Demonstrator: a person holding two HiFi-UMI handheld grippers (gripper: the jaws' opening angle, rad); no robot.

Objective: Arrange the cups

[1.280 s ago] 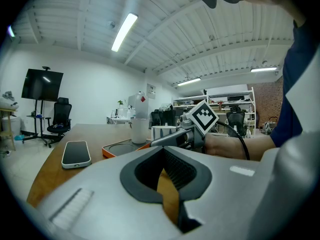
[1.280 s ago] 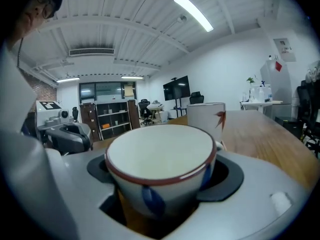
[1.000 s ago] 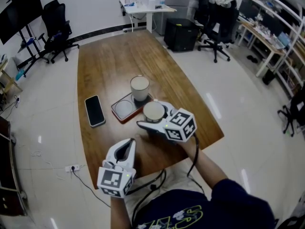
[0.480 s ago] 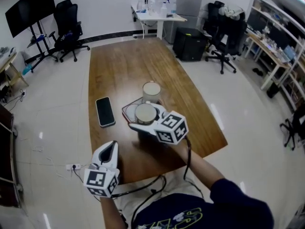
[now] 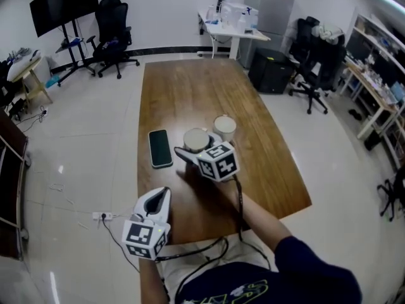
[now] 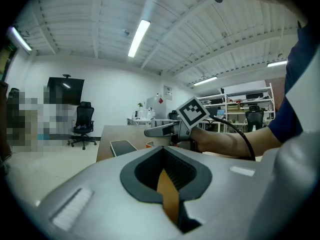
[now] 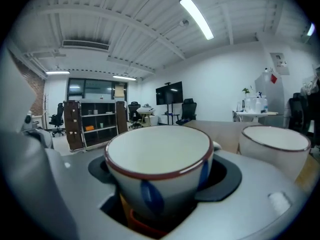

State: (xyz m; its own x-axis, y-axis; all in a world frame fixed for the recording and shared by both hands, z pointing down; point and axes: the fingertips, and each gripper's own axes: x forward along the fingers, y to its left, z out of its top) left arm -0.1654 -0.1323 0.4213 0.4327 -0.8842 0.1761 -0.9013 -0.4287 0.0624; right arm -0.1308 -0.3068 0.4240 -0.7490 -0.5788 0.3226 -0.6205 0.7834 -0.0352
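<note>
Right gripper (image 5: 195, 144) fingers clamp cup (image 7: 159, 166) (second cup (image 7: 272, 149) beside); left gripper (image 5: 164, 192) fingers closed, empty.

The head view is bright and evenly lit from overhead. The glossy white floor (image 5: 88, 144) carries small glints and the wooden table (image 5: 183, 100) has a soft sheen. Shadows are faint and diffuse, darkest just beneath the right gripper (image 5: 192, 145). Straight lines bow strongly toward the edges.

Both gripper views are round fisheye pictures with black corners. In the left gripper view 1 ceiling strip light (image 6: 139, 38) glares white, and the left gripper (image 6: 162, 151), close to the lens, looks soft. In the right gripper view another strip light (image 7: 196, 11) burns out, and the near cup (image 7: 159, 169) is slightly blurred.
</note>
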